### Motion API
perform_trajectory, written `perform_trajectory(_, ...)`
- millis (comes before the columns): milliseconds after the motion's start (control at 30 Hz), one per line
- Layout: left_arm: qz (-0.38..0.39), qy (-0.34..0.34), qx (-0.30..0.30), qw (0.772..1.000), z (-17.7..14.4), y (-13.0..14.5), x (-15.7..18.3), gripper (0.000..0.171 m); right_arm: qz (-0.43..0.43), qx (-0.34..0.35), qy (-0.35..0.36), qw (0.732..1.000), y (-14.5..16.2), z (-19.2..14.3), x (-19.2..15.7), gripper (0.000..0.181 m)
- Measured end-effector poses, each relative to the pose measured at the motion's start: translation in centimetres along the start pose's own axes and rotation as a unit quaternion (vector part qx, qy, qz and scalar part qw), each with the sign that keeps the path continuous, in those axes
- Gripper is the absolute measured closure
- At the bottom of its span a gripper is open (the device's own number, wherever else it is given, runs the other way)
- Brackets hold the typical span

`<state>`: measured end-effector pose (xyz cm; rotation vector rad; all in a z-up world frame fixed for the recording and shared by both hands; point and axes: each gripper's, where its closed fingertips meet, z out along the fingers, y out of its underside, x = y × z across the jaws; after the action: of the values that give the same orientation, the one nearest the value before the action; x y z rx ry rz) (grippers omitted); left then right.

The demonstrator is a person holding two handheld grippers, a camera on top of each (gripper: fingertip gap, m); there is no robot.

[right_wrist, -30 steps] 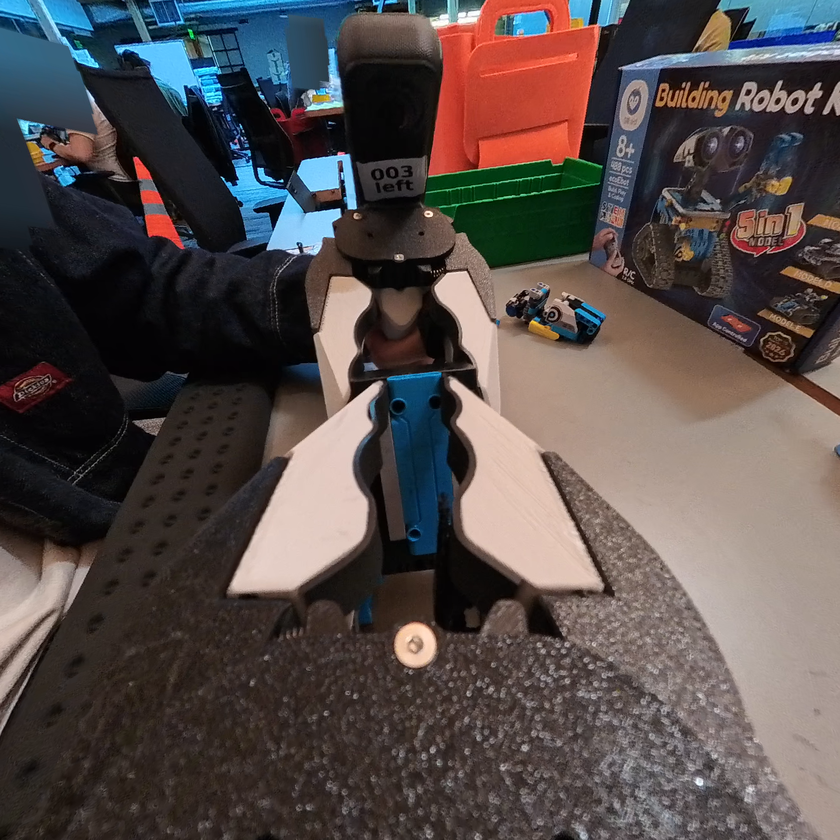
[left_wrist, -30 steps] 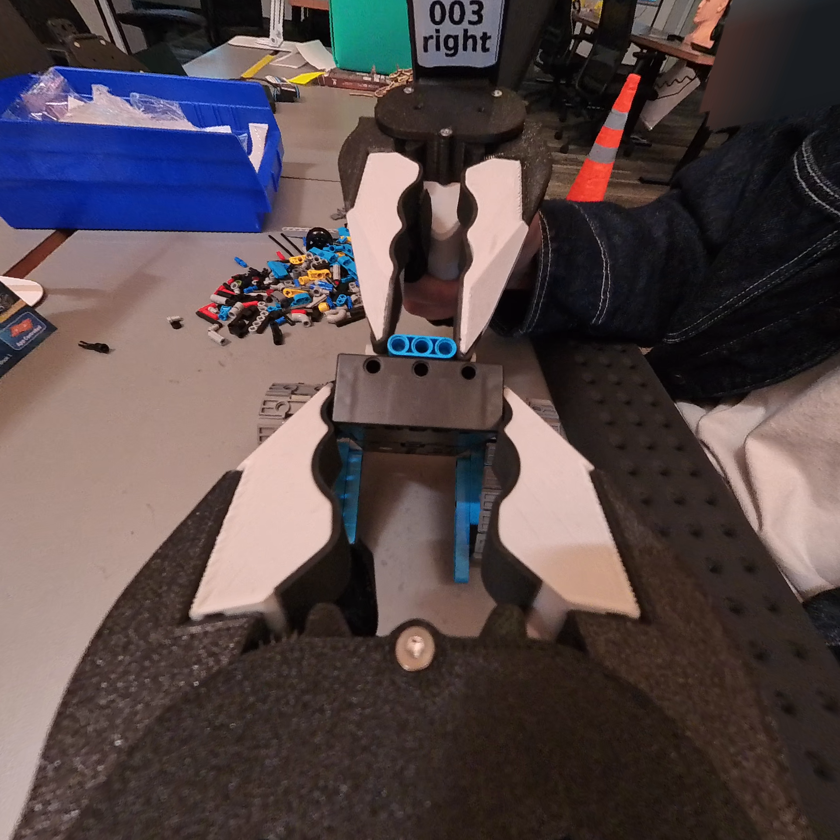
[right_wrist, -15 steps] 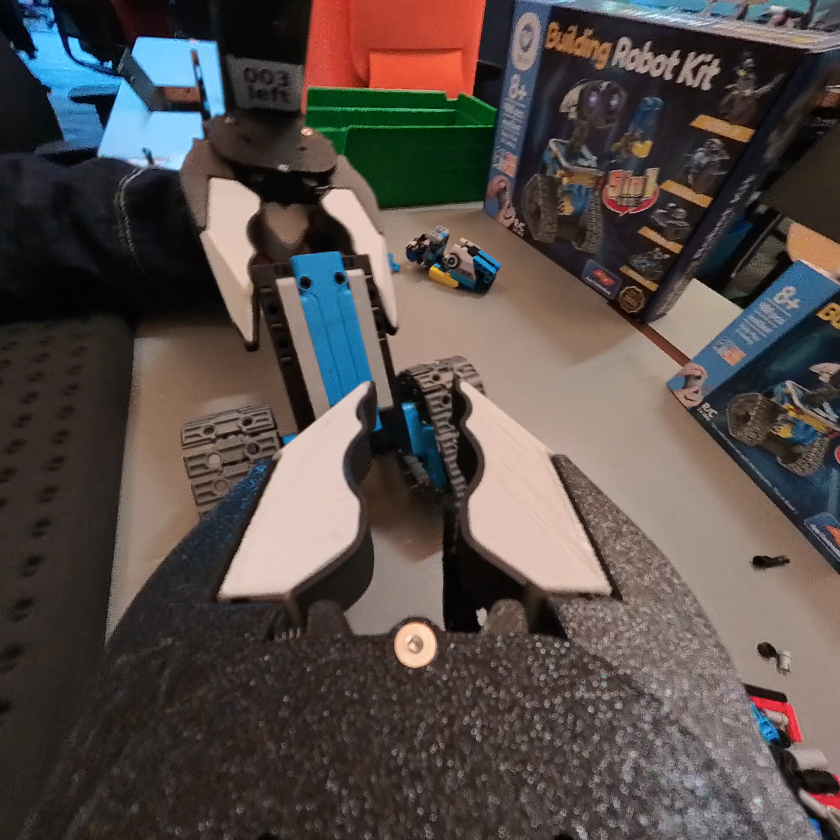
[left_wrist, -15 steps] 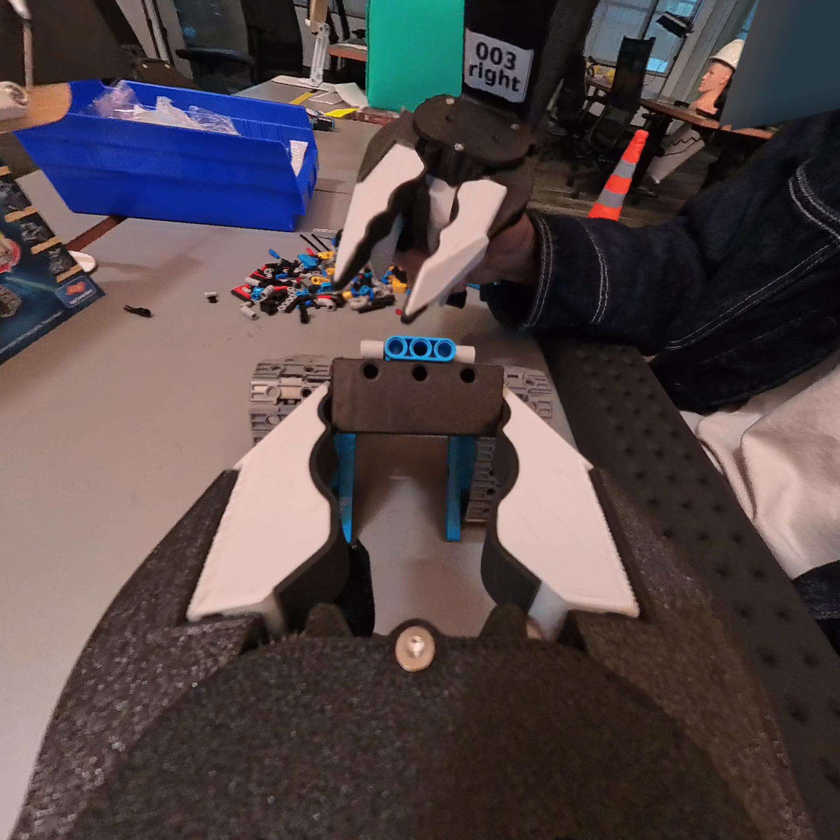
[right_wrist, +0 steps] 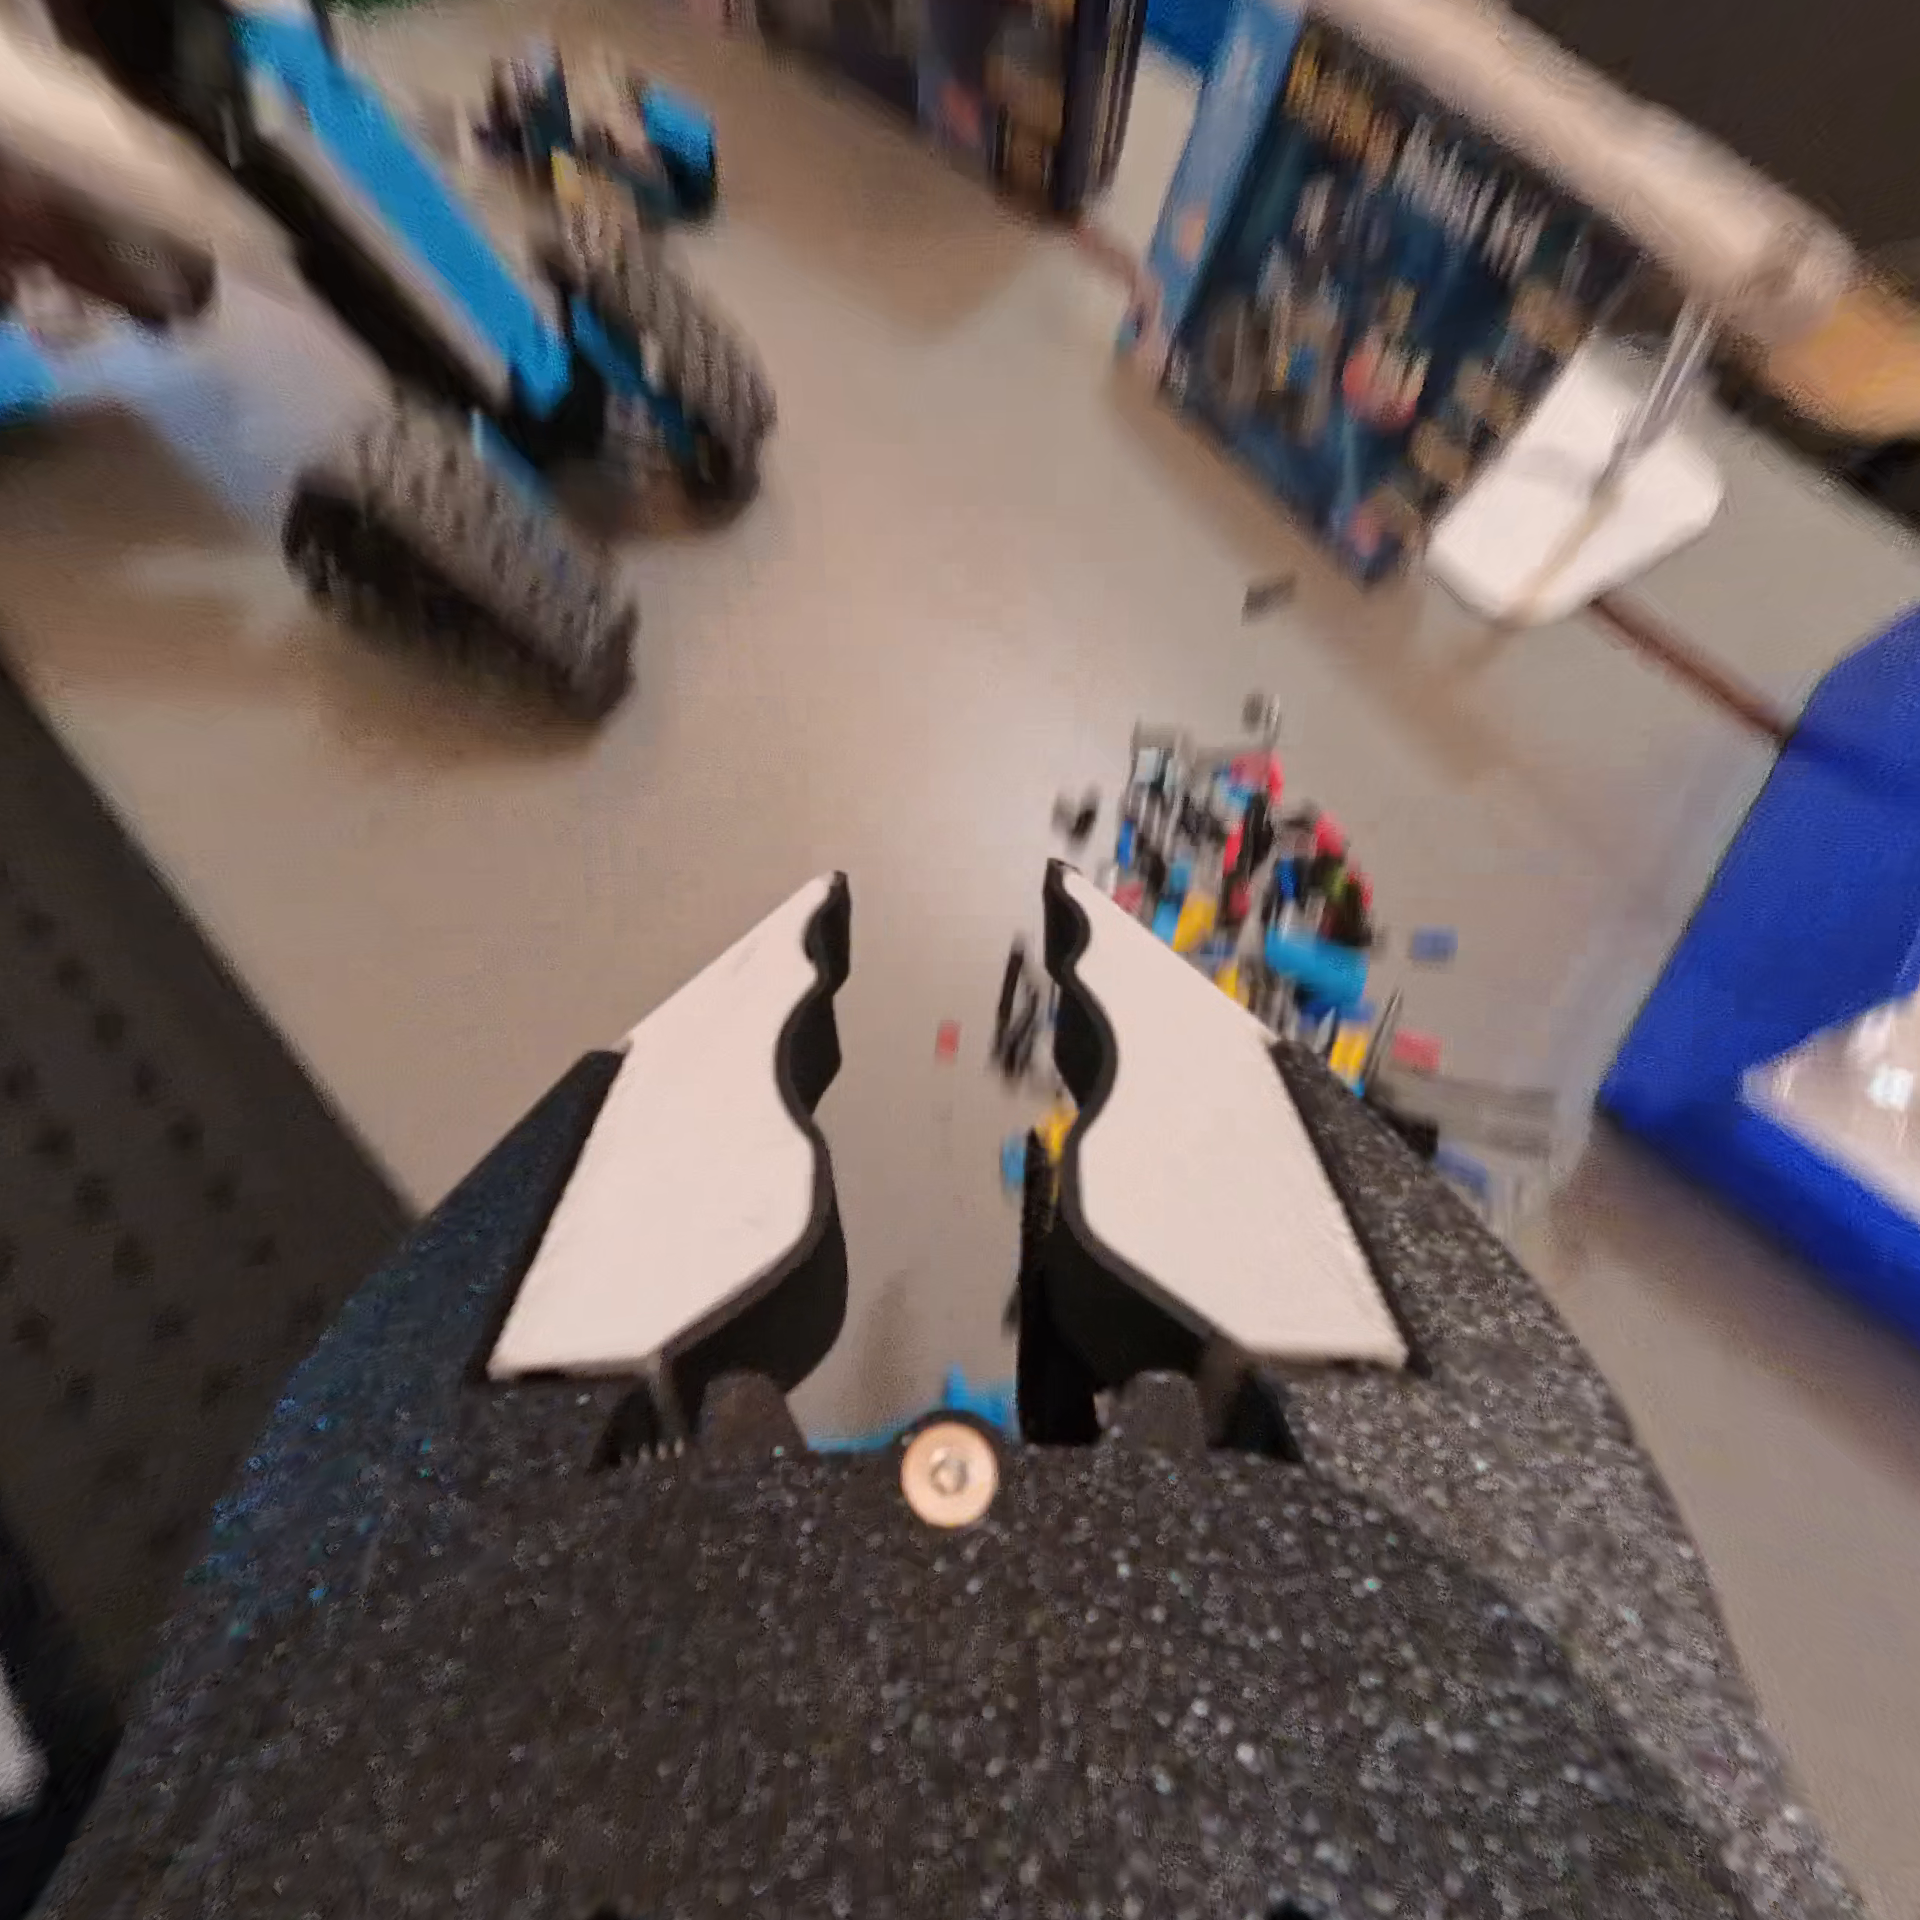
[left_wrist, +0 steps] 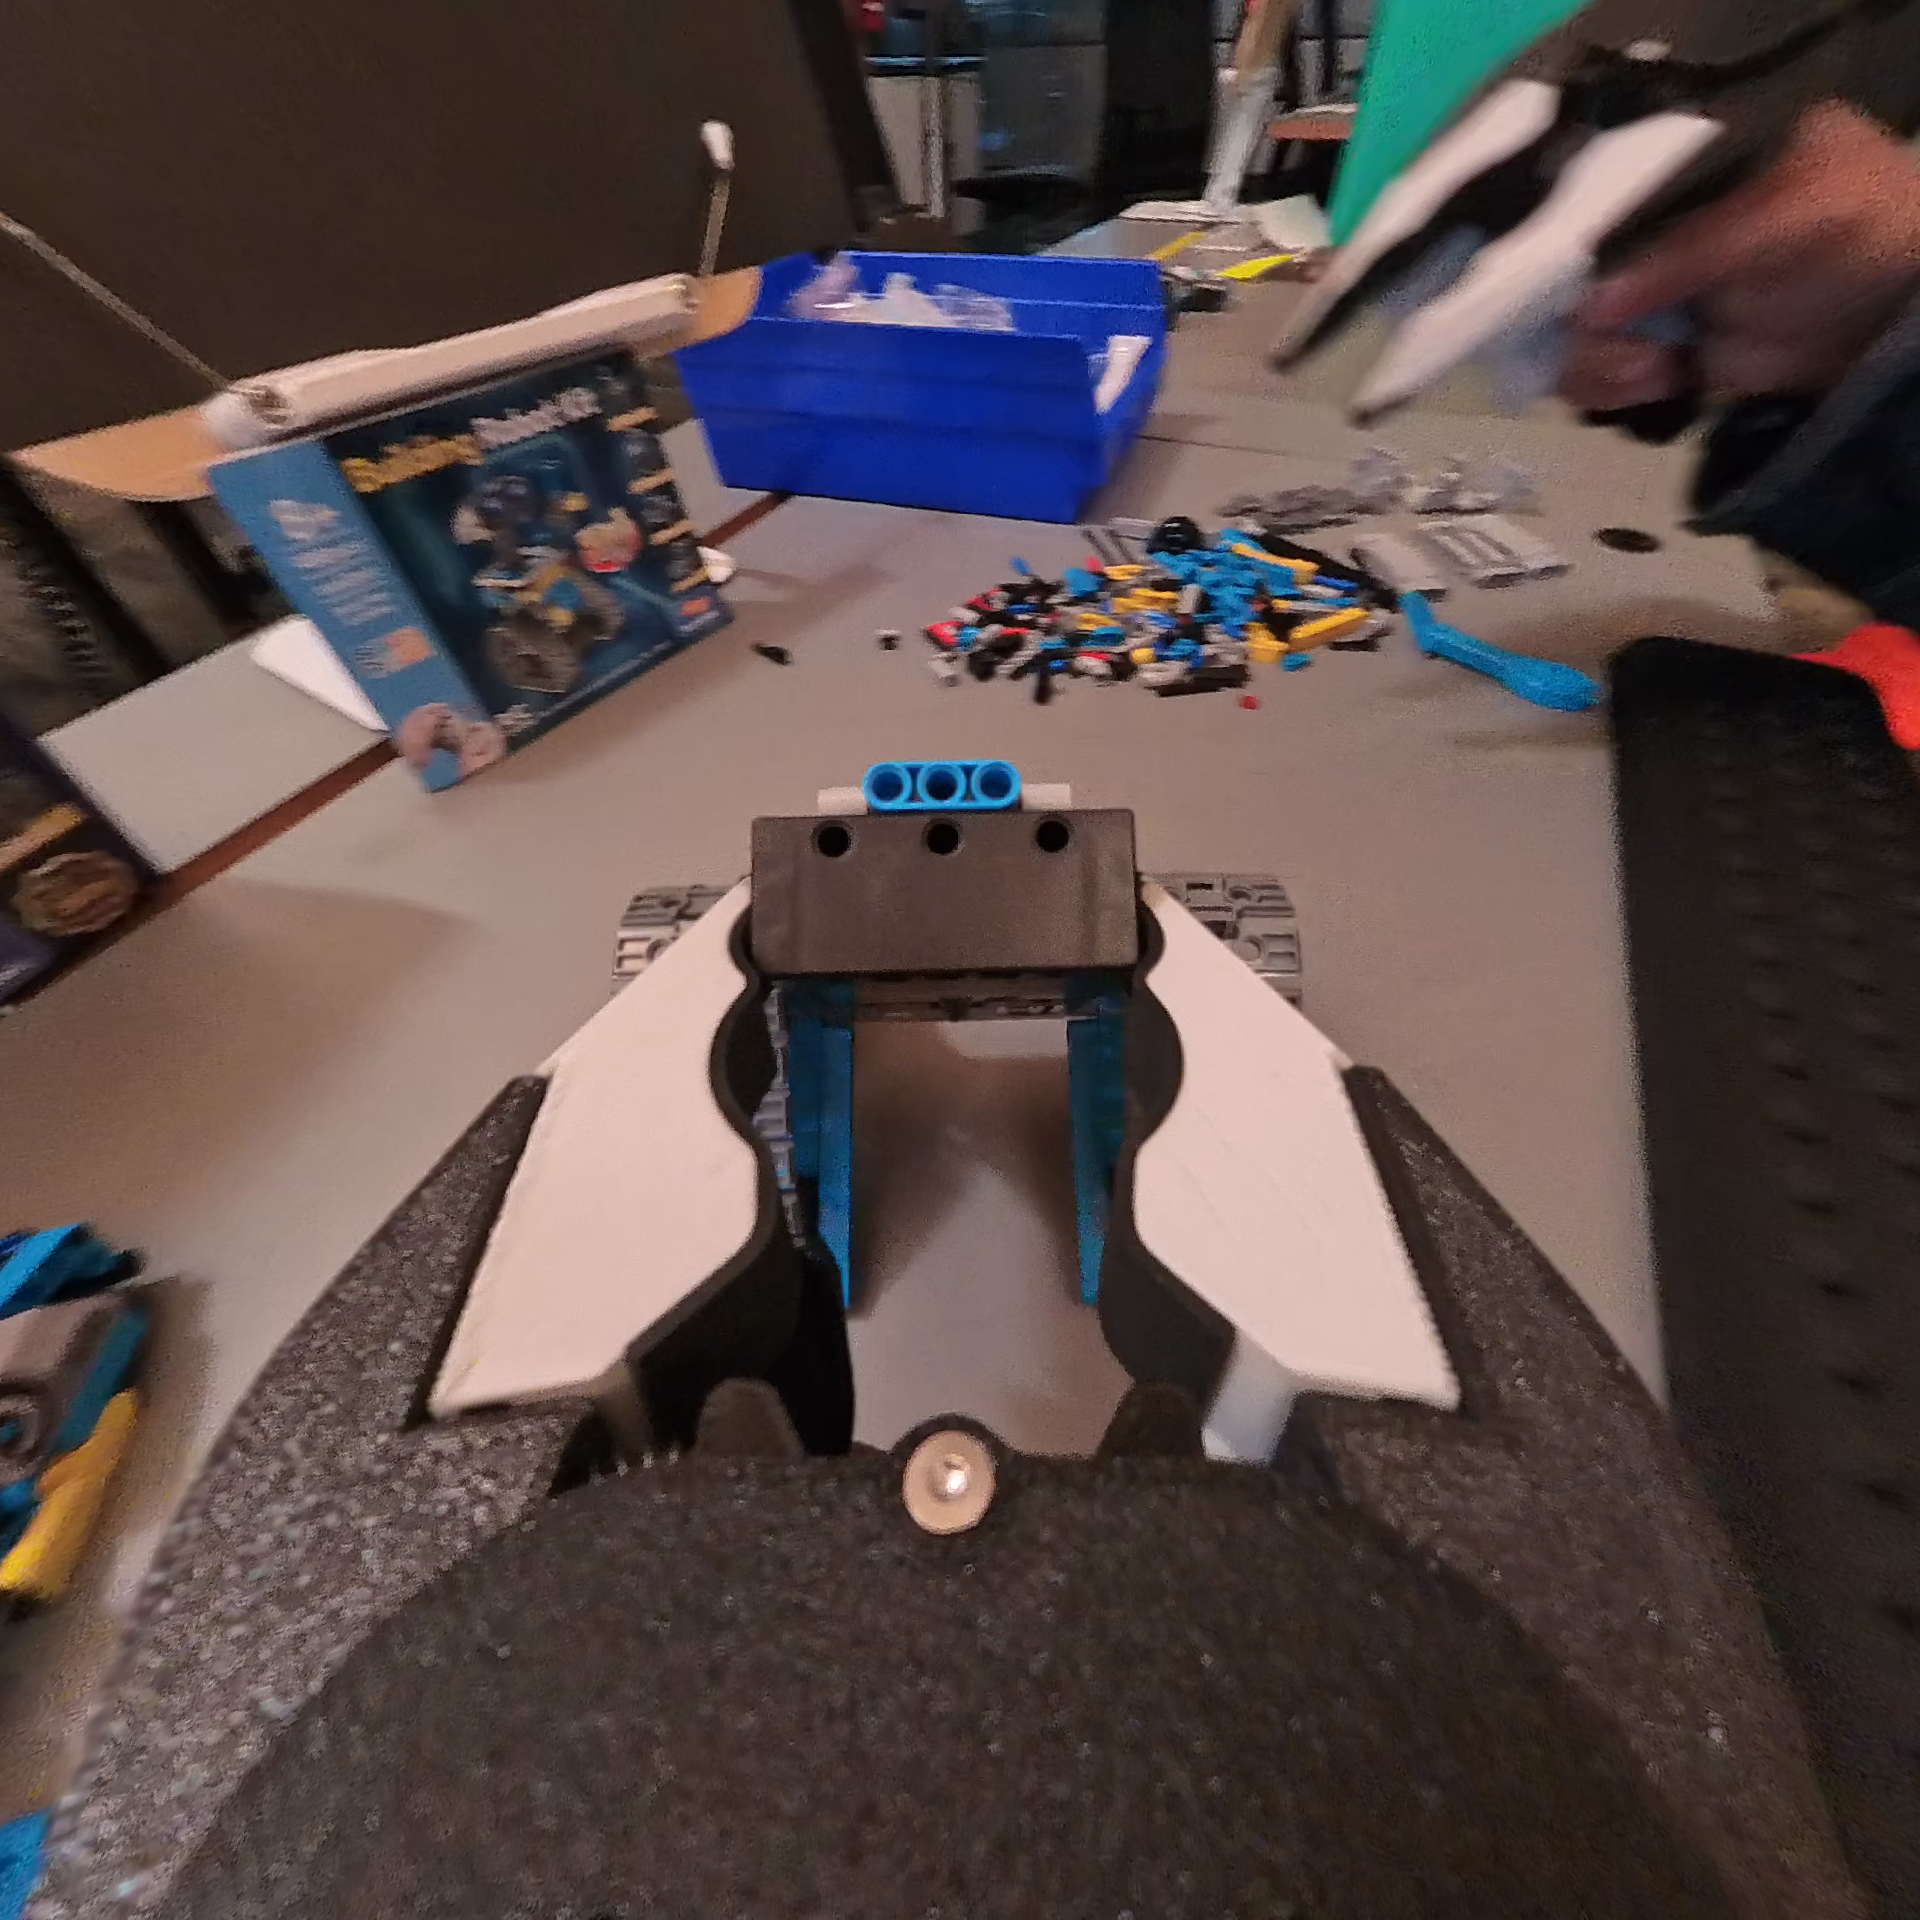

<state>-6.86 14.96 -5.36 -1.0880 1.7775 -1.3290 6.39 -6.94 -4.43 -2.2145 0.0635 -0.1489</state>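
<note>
My left gripper (left_wrist: 942, 914) is shut on the black block (left_wrist: 940, 894) of a tracked robot model, which stands on the grey table (left_wrist: 312, 1018). A blue three-hole beam (left_wrist: 940, 784) sits on top of the block, and grey tracks (left_wrist: 1242, 925) show behind my fingers. My right gripper (right_wrist: 945, 894) is open and empty above the table, just left of a pile of small loose pieces (right_wrist: 1236, 914). It shows blurred at the top right of the left wrist view (left_wrist: 1325, 384). The model (right_wrist: 488, 416) lies far left in the right wrist view, blurred.
A blue bin (left_wrist: 925, 374) and a kit box (left_wrist: 488, 561) stand behind the pile (left_wrist: 1153, 623). A blue curved piece (left_wrist: 1496, 665) lies by a black perforated mat (left_wrist: 1766, 1039). A small model (left_wrist: 52, 1403) is at the left edge. More boxes (right_wrist: 1371, 312) line the far side. Spacing between my two grippers at the tips: around 25 cm.
My right gripper has pulled off the model's blue beam, opened, and swung away right toward the pile of pieces. My left gripper keeps its hold on the model and has turned left.
</note>
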Motion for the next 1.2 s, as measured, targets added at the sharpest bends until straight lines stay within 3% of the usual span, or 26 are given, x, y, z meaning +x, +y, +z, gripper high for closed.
perform_trajectory(100,-0.016,0.004,0.009,1.000,-0.4,0.2,-0.6,0.106,0.031,-0.086,-0.021,0.996,8.4,-2.6,-1.6,0.145)
perform_trajectory(200,-0.029,0.010,0.013,0.999,-0.4,0.2,-0.5,0.106,0.084,-0.115,-0.005,0.990,13.8,-3.9,-2.8,0.140)
perform_trajectory(400,-0.025,0.050,0.013,0.998,-0.5,0.1,1.3,0.105,0.188,-0.120,0.063,0.973,16.5,-3.4,-1.4,0.133)
perform_trajectory(500,-0.036,0.132,0.021,0.990,-1.3,0.4,3.9,0.104,0.235,-0.105,0.047,0.965,16.0,-2.8,-1.6,0.139)
perform_trajectory(567,-0.056,0.152,0.025,0.986,-1.5,0.5,4.5,0.104,0.229,-0.106,0.043,0.967,15.6,-2.3,-2.0,0.141)
perform_trajectory(733,-0.051,0.134,0.030,0.989,-1.5,0.5,4.3,0.105,0.205,-0.117,0.037,0.971,15.1,-1.4,-3.1,0.155)
perform_trajectory(800,-0.047,0.122,0.031,0.991,-1.6,0.4,4.1,0.104,0.203,-0.117,0.019,0.972,14.9,-1.2,-3.7,0.169)
perform_trajectory(967,-0.048,0.088,0.054,0.993,-2.1,-0.4,3.6,0.104,0.224,-0.099,-0.011,0.970,14.1,-0.7,-4.2,0.171)
perform_trajectory(1100,-0.080,0.055,0.115,0.989,-3.8,-2.2,3.0,0.105,0.174,-0.011,-0.038,0.984,8.9,-0.7,-5.5,0.171)
perform_trajectory(1200,-0.123,0.061,0.156,0.978,-5.2,-3.2,3.2,0.106,0.102,0.045,-0.081,0.991,4.3,-0.2,-8.4,0.171)
